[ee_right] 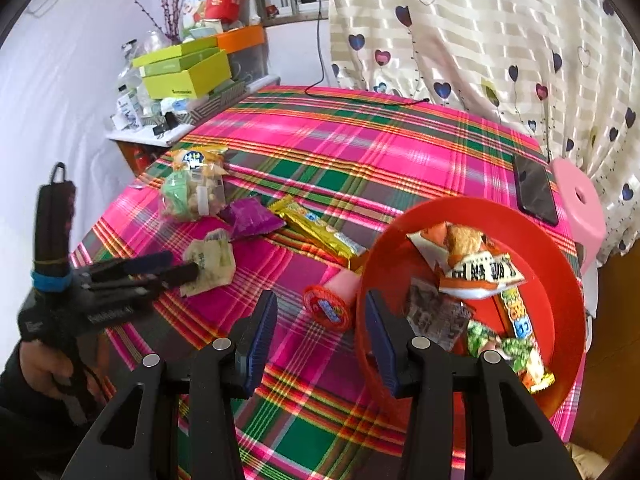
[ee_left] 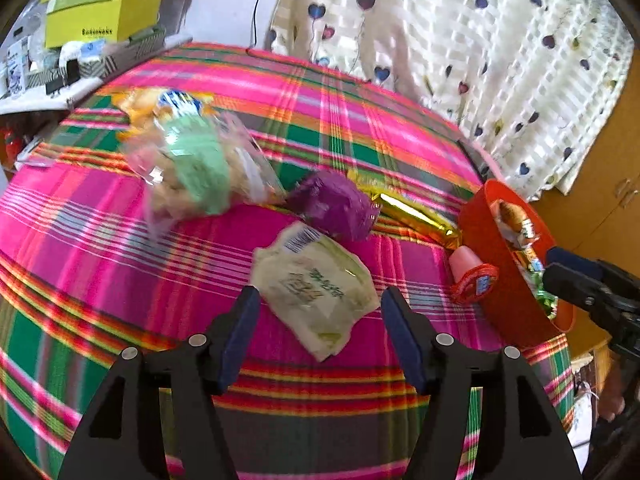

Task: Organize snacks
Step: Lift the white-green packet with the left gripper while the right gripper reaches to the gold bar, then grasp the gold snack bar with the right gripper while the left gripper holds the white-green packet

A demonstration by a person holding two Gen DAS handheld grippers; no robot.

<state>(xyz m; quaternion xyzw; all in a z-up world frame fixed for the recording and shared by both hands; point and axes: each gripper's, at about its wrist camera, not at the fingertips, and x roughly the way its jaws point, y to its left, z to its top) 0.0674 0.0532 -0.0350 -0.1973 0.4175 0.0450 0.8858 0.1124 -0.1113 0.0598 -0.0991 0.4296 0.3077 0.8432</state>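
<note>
A pale green snack packet [ee_left: 316, 284] lies on the plaid tablecloth just ahead of my open, empty left gripper [ee_left: 320, 308]; it also shows in the right wrist view [ee_right: 210, 262]. Behind it lie a purple packet [ee_left: 332, 204], a gold bar [ee_left: 416, 212], a clear bag of snacks [ee_left: 192, 160] and a pink jelly cup with a red lid [ee_left: 472, 276]. The red bowl [ee_right: 560, 264] holds several snacks. My right gripper [ee_right: 322, 320] is open and empty, at the bowl's near left rim, by the jelly cup [ee_right: 328, 306].
A black phone [ee_right: 534, 188] lies at the table's far right edge beside a pink stool [ee_right: 580, 200]. A side shelf with yellow-green boxes [ee_right: 188, 72] stands at the back left. A heart-print curtain [ee_right: 480, 40] hangs behind the table.
</note>
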